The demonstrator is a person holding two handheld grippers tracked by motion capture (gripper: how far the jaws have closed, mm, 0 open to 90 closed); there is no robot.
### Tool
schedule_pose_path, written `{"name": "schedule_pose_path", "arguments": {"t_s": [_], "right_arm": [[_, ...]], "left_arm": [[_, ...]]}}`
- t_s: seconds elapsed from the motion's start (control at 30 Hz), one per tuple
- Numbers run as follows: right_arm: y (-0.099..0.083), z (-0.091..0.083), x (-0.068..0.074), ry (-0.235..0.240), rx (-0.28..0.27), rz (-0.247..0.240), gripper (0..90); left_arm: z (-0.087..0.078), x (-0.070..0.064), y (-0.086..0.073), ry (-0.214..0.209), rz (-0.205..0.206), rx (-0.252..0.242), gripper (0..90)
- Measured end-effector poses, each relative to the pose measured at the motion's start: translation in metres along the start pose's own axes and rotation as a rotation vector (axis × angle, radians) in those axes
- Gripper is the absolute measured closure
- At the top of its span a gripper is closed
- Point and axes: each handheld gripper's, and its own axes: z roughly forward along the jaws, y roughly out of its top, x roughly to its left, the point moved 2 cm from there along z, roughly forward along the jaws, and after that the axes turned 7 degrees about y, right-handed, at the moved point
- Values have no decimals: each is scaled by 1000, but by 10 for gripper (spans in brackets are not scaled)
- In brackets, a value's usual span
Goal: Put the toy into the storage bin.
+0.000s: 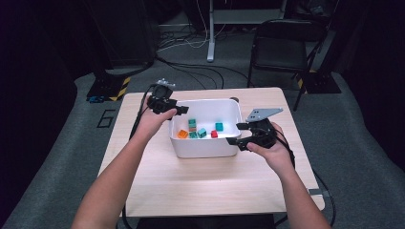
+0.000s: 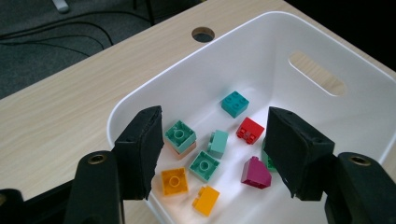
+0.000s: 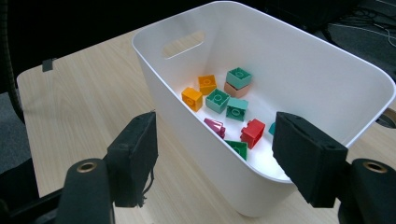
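Here, white bin (image 1: 203,143) holding coloured bricks (image 2: 204,165) (teal, orange, red, magenta), left claw (image 2: 212,154) and right claw (image 3: 215,161) spread.

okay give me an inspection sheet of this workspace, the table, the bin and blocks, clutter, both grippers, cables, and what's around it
Surface: light wooden table, round hole near its far edge.
Job's things: white bin with handle slots; loose toy blocks inside, teal, orange, red block, magenta block.
Clutter: nothing seen on the tabletop.
Grippers: left hand-held gripper open at the bin's left rim; right hand-held gripper open, straddling the right wall.
Cables: black leads trail from both grippers; more cross the floor.
Surroundings: grey carpet, black folding chair, dark room.
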Motion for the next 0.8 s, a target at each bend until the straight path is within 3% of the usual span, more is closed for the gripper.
{"name": "schedule_pose_path", "arguments": {"t_s": [0.03,0.07,0.3,0.47,0.8], "right_arm": [[0,-1,1,-2,2,0,306],[1,-2,1,-3,1,8,306],[3,-10,5,-29,11,-1,305],[7,-23,8,-62,11,3,305],[-21,-28,1,-107,52,48,304]], "left_arm": [[0,0,0,0,0,0,369],[-11,4,-3,5,-2,-17,370],[-46,14,-15,-5,-3,-69,368],[-64,23,-29,4,-1,-80,363],[-84,34,-79,36,-29,-120,343]]}}
